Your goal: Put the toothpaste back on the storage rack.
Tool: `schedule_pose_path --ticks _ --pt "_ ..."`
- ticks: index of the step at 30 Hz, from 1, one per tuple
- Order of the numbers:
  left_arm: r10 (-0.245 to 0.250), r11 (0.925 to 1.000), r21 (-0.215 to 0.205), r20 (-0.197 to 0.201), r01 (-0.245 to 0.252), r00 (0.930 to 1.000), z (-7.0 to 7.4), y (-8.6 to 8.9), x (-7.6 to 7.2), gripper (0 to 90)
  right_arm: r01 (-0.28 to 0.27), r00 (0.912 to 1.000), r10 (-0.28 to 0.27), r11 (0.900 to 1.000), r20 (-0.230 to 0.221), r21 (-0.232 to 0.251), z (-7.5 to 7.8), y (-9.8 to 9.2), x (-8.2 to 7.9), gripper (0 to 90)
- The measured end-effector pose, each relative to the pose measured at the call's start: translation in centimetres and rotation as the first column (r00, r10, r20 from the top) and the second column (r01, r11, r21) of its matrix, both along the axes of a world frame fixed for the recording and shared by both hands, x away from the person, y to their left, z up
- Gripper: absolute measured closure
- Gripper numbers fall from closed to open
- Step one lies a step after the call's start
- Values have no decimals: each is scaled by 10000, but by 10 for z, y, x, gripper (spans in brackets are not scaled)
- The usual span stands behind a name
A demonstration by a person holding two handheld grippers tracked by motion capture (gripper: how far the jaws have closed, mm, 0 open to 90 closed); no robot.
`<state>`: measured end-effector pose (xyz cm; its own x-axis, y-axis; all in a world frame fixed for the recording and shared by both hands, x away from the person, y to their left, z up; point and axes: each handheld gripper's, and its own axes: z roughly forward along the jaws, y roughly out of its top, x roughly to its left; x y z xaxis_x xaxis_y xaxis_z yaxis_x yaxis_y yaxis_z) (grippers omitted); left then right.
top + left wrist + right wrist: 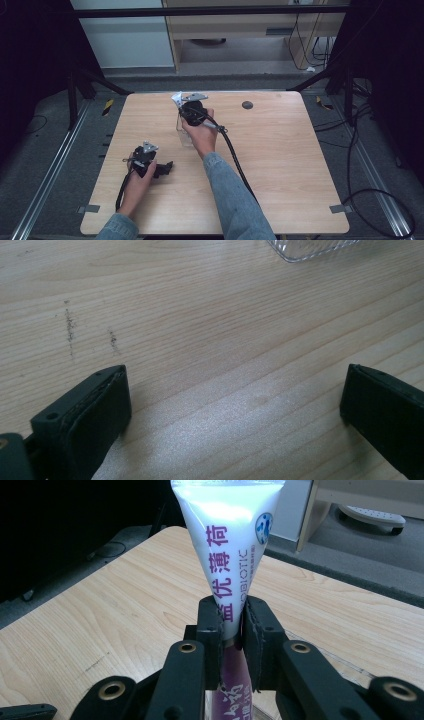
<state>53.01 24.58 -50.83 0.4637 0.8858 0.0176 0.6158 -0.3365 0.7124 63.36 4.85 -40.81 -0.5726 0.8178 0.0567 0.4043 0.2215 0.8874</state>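
Between the black fingers of my right gripper sits a white squeeze tube with purple lettering, pinched narrow at its middle where the white gives way to a purple lower part. Its flat crimped end points up and away from me, widening above the fingers, with a small blue round mark near the top edge. Below the grip, the tube's lower end goes down toward a clear plastic container, though I cannot tell whether the tube touches it. In the high view my right hand holds this gripper over the far middle of the light wooden counter, the grey plate on its top, with the clear container standing just beneath it and the black cable trailing back along my blue denim sleeve.

Nearer to me and to the left, my left hand rests its gripper low on the counter, well apart from the tube. Its fingers stand wide apart with nothing between them, bare wood grain showing in the gap and a few faint dark scuffs beyond. A corner of the clear container shows at the top edge of the left gripper view.

A small dark round disc lies near the counter's far edge, to the right of my right gripper.
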Motion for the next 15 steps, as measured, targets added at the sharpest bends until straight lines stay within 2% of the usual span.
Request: schedule_pose_path --ticks 15 --pt "0 10000 -1 1 0 10000 0 0 0 0 -92 9999 93 9999 -106 89 0 -2 -4 765"
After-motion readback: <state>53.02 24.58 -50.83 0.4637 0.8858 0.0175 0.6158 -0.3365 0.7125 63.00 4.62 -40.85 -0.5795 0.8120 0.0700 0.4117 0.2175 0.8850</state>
